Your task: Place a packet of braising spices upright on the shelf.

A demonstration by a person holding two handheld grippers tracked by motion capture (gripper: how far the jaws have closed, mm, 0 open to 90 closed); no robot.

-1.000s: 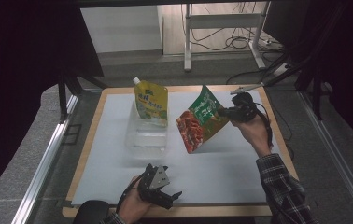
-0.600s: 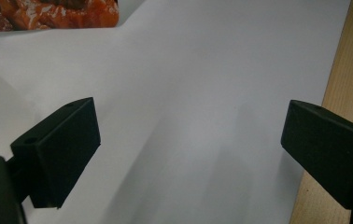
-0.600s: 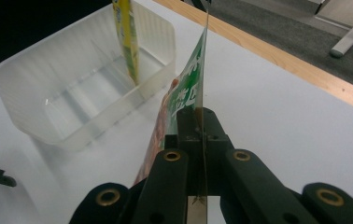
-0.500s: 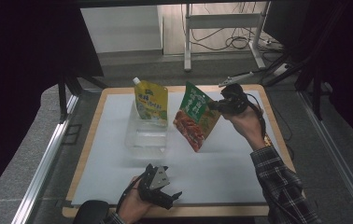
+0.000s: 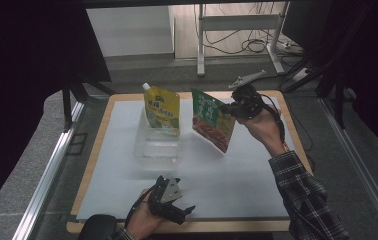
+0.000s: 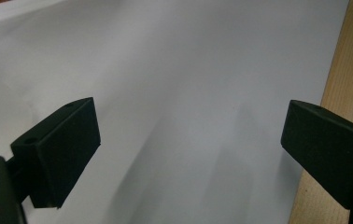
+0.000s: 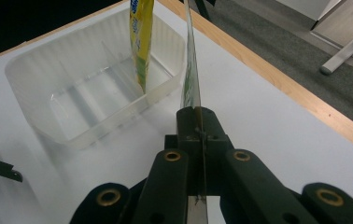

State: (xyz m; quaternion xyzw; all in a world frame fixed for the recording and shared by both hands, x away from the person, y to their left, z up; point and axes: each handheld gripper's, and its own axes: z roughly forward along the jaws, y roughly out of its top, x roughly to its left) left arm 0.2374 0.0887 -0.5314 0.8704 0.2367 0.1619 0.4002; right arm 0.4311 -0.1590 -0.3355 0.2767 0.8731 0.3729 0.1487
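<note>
A green and red pouch (image 5: pixel 211 121) hangs tilted in the air just right of a clear plastic container (image 5: pixel 157 148). My right gripper (image 5: pixel 228 108) is shut on the pouch's upper right edge. In the right gripper view the pouch (image 7: pixel 191 79) is edge-on, clamped between the closed jaws of my right gripper (image 7: pixel 197 117), with the container (image 7: pixel 76 100) beyond it. A yellow spouted pouch (image 5: pixel 162 109) stands upright at the container's far end, also visible in the right gripper view (image 7: pixel 140 39). My left gripper (image 5: pixel 183 212) rests open near the front edge of the mat; its jaws (image 6: pixel 188 135) stand wide apart with nothing between them.
A white mat (image 5: pixel 237 175) covers a wooden board (image 5: pixel 93 155), whose edge runs beside the left gripper's jaw (image 6: pixel 338 88). Table legs and cables (image 5: pixel 257 40) lie on the floor beyond the board. A metal rail (image 5: pixel 47 175) borders the left side.
My right gripper has carried the green and red pouch left and a little farther away, closer to the container and the yellow pouch. The left gripper has stayed put.
</note>
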